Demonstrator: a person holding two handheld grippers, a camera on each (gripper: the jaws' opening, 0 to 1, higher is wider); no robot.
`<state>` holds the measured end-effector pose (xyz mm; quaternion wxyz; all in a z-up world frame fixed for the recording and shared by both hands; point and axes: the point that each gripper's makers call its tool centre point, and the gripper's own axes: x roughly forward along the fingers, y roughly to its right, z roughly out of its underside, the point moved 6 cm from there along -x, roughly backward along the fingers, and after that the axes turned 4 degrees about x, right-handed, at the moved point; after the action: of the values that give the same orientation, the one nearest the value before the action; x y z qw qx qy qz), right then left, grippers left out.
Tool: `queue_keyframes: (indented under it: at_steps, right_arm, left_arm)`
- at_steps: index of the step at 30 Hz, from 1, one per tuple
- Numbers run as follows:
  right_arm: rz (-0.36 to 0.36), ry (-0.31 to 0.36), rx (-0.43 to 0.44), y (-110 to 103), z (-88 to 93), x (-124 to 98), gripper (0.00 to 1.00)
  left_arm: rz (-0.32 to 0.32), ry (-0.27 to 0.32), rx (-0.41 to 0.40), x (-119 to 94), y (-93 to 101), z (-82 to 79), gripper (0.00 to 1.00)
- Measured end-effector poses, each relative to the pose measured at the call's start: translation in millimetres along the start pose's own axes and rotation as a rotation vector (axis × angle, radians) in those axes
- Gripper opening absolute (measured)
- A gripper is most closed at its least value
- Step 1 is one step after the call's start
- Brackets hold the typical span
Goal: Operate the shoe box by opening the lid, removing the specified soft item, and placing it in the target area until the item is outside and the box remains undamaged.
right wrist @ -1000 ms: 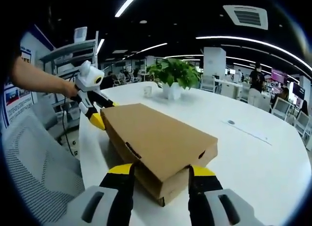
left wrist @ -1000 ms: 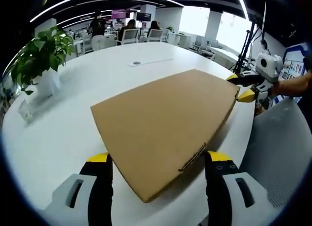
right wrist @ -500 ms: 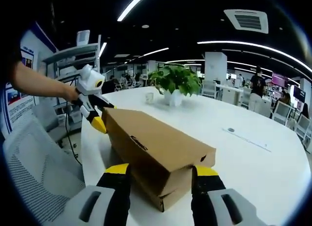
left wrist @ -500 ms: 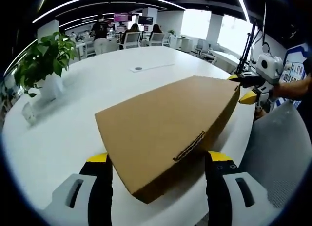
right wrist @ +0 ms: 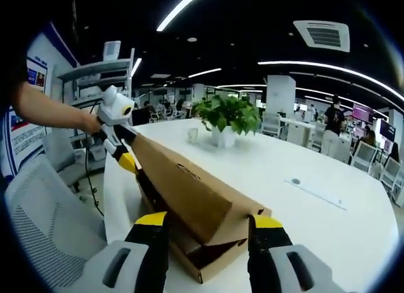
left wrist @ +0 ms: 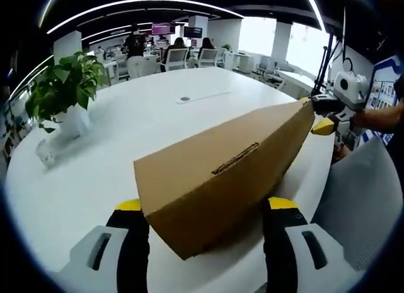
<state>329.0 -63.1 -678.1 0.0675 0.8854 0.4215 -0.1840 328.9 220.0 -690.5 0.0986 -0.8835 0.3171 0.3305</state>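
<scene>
Shoe box lid (right wrist: 183, 185) tilted up (both grippers at its ends)

Brown cardboard shoe box (left wrist: 221, 179) resting on the round white surface (left wrist: 126, 129), near its edge, lid (right wrist: 183, 185) tilted up above the base (right wrist: 208, 258). Left tool (left wrist: 205, 242) straddling one end of the box; right tool (right wrist: 205, 252) straddling the opposite end, with the left tool at the far end in the right gripper view. Beyond the box on the surface, a leafy green plant in a white pot (right wrist: 226, 119). Grey mesh chair (right wrist: 44, 223) beside the surface edge.
</scene>
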Motion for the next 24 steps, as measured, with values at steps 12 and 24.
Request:
queue_keyframes:
  at_steps: [12,24]
  right_arm:
    - [0.016,0.023,-0.008,8,-14.9,2,0.46]
    - [0.042,0.04,-0.024,19,-27.5,6,0.43]
  left_arm:
    - [-0.098,0.034,-0.006,-5,-14.3,-11.0,0.52]
    - [-0.151,0.049,-0.001,-7,-27.0,-22.7,0.38]
